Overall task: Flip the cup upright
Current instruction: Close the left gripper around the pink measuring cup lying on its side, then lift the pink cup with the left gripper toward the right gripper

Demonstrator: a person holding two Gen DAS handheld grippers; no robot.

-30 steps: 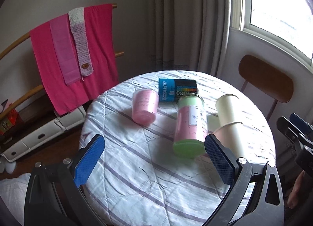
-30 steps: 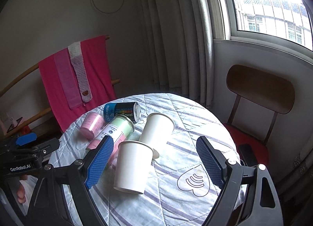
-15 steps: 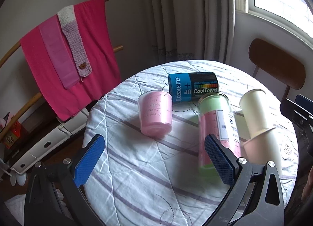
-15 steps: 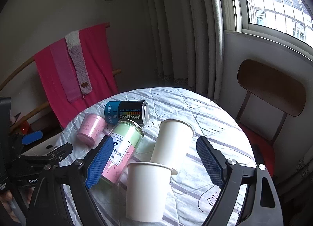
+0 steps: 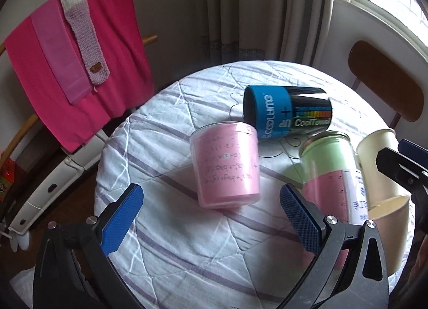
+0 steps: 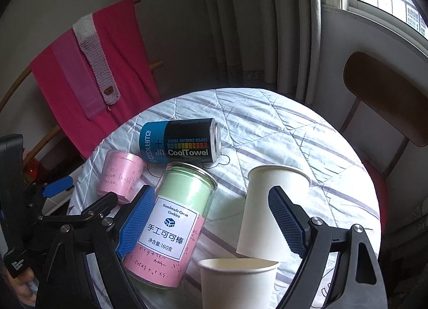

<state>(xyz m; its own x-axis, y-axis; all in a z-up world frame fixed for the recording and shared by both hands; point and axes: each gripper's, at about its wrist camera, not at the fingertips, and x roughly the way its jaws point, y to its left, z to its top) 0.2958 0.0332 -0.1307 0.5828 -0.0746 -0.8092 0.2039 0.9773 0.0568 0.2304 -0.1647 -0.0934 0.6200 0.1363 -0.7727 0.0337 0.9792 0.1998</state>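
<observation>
A pink plastic cup stands upside down on the round table, also in the right wrist view. My left gripper is open, its blue pads either side of and just short of the pink cup. Two white paper cups stand to the right: the far one looks upside down, the near one shows an open mouth. My right gripper is open and empty, above the cookie jar and the far paper cup.
A blue and black CoolTowel can lies on its side behind the cups. The table wears a striped quilted cloth. A wooden chair stands at the right, a rack with pink towels at the left.
Both grippers have moved forward and down toward the table. The pink cup now sits between the left gripper's pads. Nothing on the table has moved.
</observation>
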